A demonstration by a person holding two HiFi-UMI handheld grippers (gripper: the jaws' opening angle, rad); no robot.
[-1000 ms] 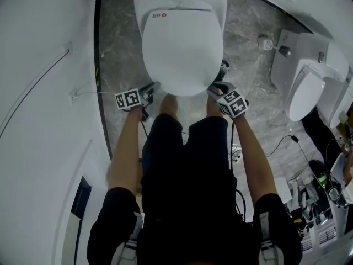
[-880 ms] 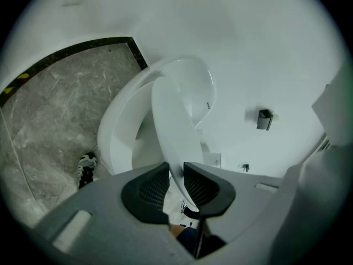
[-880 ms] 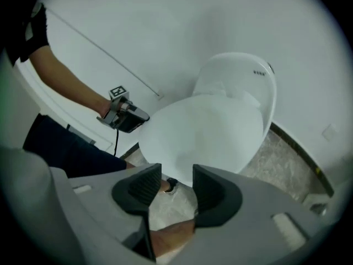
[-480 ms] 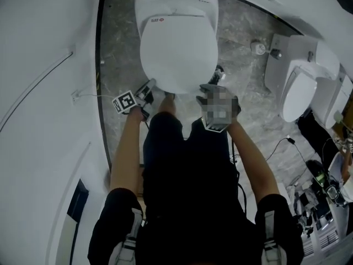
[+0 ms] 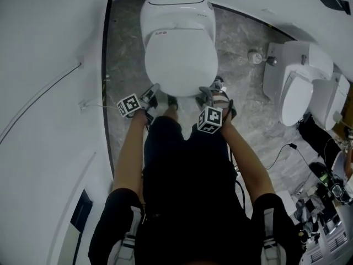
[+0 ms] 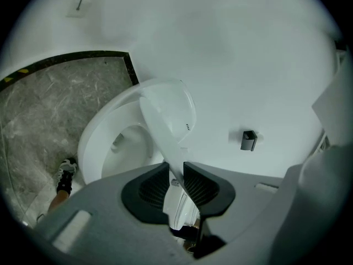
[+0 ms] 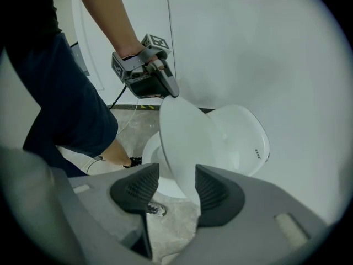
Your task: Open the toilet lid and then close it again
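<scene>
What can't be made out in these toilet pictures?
- Head view: the print on the toilet's label is too small to read.
- Head view: the clutter at lower right is dark and cut off by the edge.
- Left gripper view: the dark fitting on the wall is too small to identify.
- Right gripper view: the right claw has just been opening its jaws around the lid; whether a pad touches it is unclear.
</scene>
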